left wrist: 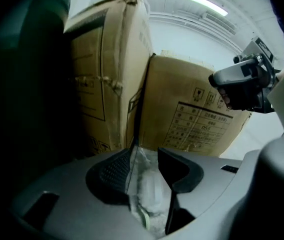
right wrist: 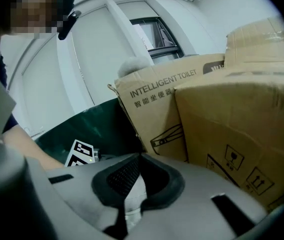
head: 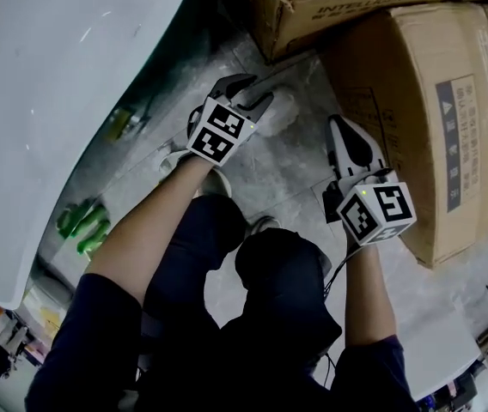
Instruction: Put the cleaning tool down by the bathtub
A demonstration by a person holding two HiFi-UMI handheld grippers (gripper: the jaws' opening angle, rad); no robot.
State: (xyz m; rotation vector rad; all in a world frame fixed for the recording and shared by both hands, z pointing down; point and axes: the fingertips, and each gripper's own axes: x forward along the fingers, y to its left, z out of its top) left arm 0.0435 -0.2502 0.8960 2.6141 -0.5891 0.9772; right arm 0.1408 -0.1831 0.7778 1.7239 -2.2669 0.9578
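Head view alone: green tool (head: 83, 226) beside bathtub (head: 64, 75)

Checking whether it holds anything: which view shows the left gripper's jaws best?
The left gripper view: the left gripper is seen along its own jaws, which are apart and grip nothing, with a pale object on the floor beyond. The head view shows it from above, open. The right gripper view catches only its marker cube.
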